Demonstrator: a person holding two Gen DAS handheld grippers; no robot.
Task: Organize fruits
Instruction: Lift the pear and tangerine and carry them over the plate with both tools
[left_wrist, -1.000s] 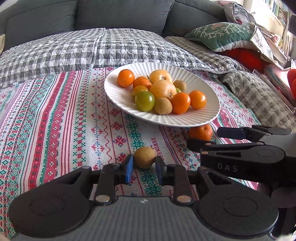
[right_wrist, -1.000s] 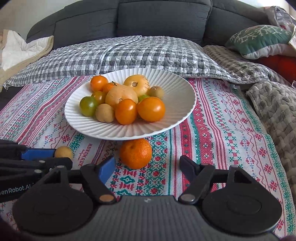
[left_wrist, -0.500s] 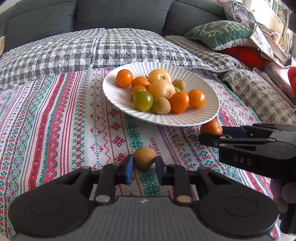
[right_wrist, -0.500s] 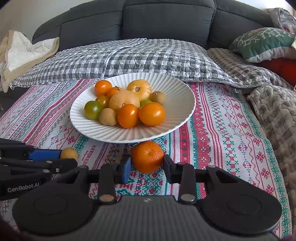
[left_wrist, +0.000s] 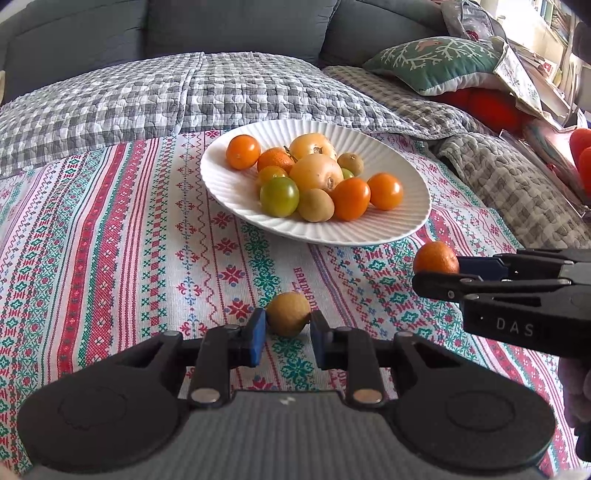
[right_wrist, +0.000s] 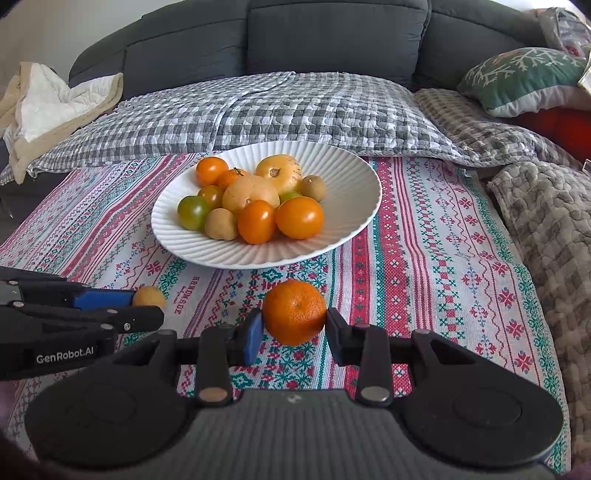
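Note:
A small tan fruit (left_wrist: 288, 314) sits on the patterned cloth between the blue pads of my left gripper (left_wrist: 287, 332), which is shut on it. My right gripper (right_wrist: 293, 328) is shut on an orange mandarin (right_wrist: 294, 312), both pads pressing its sides, just in front of the plate. A white ribbed plate (left_wrist: 229, 192) beyond both grippers holds several orange, yellow and green fruits (left_wrist: 316, 171). In the left wrist view the right gripper (left_wrist: 437, 273) with the mandarin (left_wrist: 436, 256) is at the right. In the right wrist view the left gripper (right_wrist: 147, 306) with the tan fruit (right_wrist: 149, 295) is at the left.
The striped embroidered cloth (right_wrist: 443, 240) covers the surface under the plate (right_wrist: 351, 192). A grey checked quilt (left_wrist: 166, 96) and a dark sofa back lie behind. A green cushion (left_wrist: 439, 62) and crumpled grey blankets (right_wrist: 546, 221) crowd the right side.
My right gripper's jaws closed from wide apart onto the mandarin and drew it slightly away from the plate's edge. The left gripper kept still on the tan fruit.

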